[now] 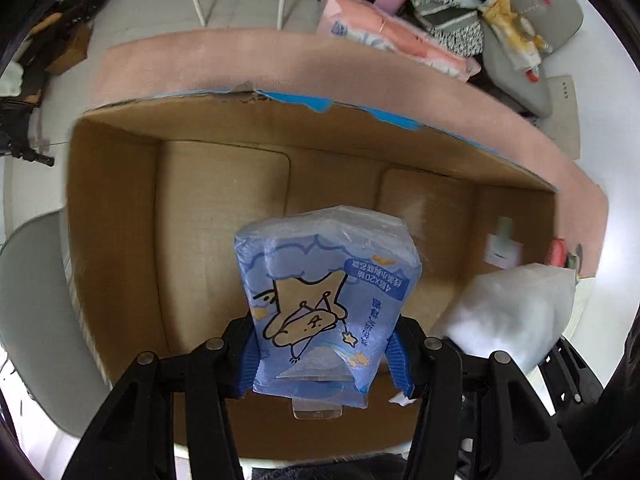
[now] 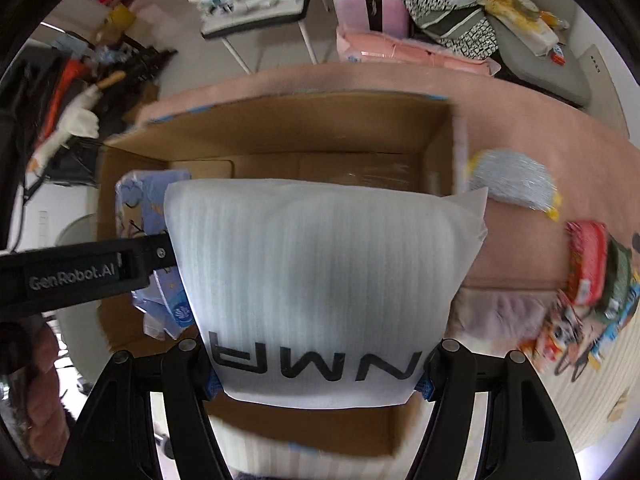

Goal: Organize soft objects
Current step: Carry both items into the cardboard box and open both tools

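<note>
Holdings at this moment, listed left to right.

1. My left gripper (image 1: 324,364) — fingers closed partway onto a blue tissue pack (image 1: 326,300), pinched low at its sealed end so the printed body stands clear above the pads. The pack hangs over the open cardboard box (image 1: 116,216), roughly mid-width, not yet resting on the floor of it. I judge the low grip is chosen so the pack can be lowered in without my fingers fouling the box walls.

2. Cardboard box — sits on a pink-covered table (image 1: 280,60), flaps torn, blue tape along the far rim. Inside lie flat tan padded pieces (image 1: 220,208) against the far wall; otherwise room remains. This is the destination for the soft items, as I read the task.

3. My right gripper (image 2: 320,388) — fingers spread wide and closed onto a white foam pouch (image 2: 320,272) with black lettering, held by its lower edge. It is bulky and fills most of my right view, hovering over the right half of the box, just beside the tissue pack. Wide, soft, compressible; I would expect it to sag if released high.

4. Awaiting sorting on the table, right of the box: a silvery-blue tinsel item (image 2: 516,180), a red pouch (image 2: 586,264), and blurred printed fabric (image 2: 568,336) near the edge — too smeared to identify further.

Both held items look ready to go down side by side.
</note>
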Motion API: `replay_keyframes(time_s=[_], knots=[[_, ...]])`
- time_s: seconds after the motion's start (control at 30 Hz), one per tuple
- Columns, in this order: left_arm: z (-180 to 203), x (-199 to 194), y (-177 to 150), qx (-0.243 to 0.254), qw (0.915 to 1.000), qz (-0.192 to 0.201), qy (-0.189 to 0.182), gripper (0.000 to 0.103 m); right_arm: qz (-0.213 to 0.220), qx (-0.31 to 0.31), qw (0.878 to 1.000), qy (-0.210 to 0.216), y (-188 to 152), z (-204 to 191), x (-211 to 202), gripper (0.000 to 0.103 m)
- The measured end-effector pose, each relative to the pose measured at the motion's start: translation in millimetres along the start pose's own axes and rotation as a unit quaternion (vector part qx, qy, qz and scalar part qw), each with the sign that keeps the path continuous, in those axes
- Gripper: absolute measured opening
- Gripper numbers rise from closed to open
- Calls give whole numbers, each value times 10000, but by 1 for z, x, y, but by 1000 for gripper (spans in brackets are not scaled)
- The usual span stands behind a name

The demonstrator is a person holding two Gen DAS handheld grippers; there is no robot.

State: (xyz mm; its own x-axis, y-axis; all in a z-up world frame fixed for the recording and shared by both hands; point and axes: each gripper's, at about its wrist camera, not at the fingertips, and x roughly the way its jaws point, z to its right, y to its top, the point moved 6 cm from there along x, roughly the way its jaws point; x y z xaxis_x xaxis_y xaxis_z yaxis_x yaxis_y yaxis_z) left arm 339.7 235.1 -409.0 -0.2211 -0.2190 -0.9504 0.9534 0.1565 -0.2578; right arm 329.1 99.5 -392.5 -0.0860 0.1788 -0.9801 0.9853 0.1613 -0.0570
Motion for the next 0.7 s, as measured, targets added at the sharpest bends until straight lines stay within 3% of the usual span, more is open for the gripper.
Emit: replay_keyframes(time_s=[0.17,0.37,0.47,0.57,0.7], knots=[[-8,34,15,95,9992,-384,-66,50,-267,41,9993,-245,21,-7,50,71],[-1,55,26,233,9978,-612,-104,54,-431,110,9984,-349,34,-8,77,73],[2,56,27,252,9976,-636,-69,69,-504,88,9981,-335,39,-5,85,78],[3,46,28,289,9987,-423,9,91,-553,70,9979,-325,39,-5,84,94],[5,27,24,312,9991,-145,246,97,-409,13,9983,-422,38,-4,68,102]])
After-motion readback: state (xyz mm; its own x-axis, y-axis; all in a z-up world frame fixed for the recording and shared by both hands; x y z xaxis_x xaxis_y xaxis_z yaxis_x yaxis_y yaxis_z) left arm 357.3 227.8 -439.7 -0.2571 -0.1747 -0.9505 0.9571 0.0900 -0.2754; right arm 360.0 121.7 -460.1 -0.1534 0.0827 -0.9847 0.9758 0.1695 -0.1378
